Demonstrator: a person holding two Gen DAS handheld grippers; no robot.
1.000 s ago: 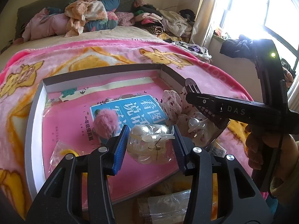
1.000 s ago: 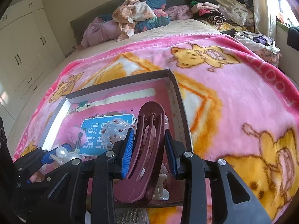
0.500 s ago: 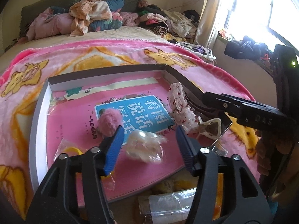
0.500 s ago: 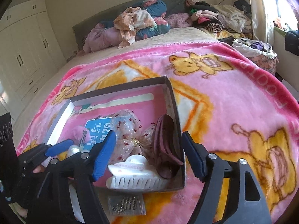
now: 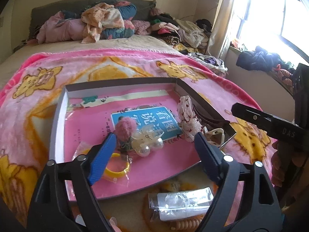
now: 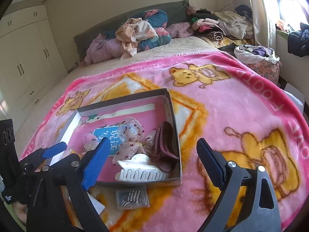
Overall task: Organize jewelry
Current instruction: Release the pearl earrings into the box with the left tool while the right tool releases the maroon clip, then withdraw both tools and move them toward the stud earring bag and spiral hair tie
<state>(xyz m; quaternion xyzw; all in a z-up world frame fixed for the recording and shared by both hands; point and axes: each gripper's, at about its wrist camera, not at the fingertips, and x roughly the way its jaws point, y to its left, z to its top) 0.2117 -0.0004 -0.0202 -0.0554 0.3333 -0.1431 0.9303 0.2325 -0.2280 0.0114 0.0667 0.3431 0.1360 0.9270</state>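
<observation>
My left hand-held gripper (image 5: 154, 150) and right hand-held gripper (image 6: 152, 162) are both opening, nothing gripped. Box (image 5: 58, 116), centre frame on the bed: pearl bow clip (image 5: 146, 141), pink pompom (image 5: 125, 127), yellow bangle (image 5: 115, 169), dotted bow (image 6: 133, 141), maroon clip (image 6: 164, 145), white claw clip (image 6: 141, 171). Outside at lower frame: hairpin packet (image 6: 132, 197), wrapped packet (image 5: 181, 203). Judged partly done.

Bed: pink blanket (image 6: 222, 104) with yellow bear print, spread over the near part. Far end: heap of clothes (image 6: 139, 32) against a dark headboard (image 5: 77, 3). Left: cream wardrobe (image 6: 25, 54). Right: bright window (image 5: 270, 13), curtain (image 5: 222, 19), dark garments on the sill (image 5: 256, 58).
</observation>
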